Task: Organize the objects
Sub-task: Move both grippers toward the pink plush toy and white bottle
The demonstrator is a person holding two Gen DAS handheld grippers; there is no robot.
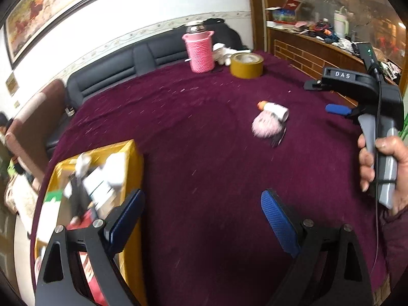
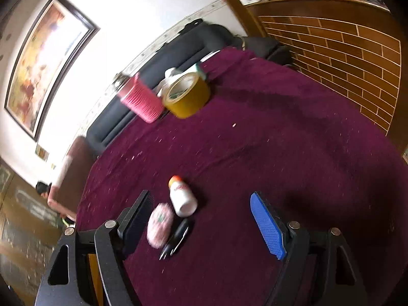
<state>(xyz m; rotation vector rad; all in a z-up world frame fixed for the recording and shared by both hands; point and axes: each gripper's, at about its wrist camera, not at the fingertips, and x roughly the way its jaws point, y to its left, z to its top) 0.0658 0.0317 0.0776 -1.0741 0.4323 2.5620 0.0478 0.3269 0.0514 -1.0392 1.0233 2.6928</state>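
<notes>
Across maroon tablecloth [image 1: 204,153]: yellow box [image 1: 132,168], tape roll [image 1: 246,65].

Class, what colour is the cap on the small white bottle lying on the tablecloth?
Orange. The cap on the white bottle shows best in the right wrist view.

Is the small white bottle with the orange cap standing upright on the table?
No, the white bottle lies on its side on the purple tablecloth.

My tools [image 1: 201,219] have black arms, silver screws, 2 blue ribbed pads [image 1: 278,219]; grey handle, bare hand [image 1: 380,168].
</notes>
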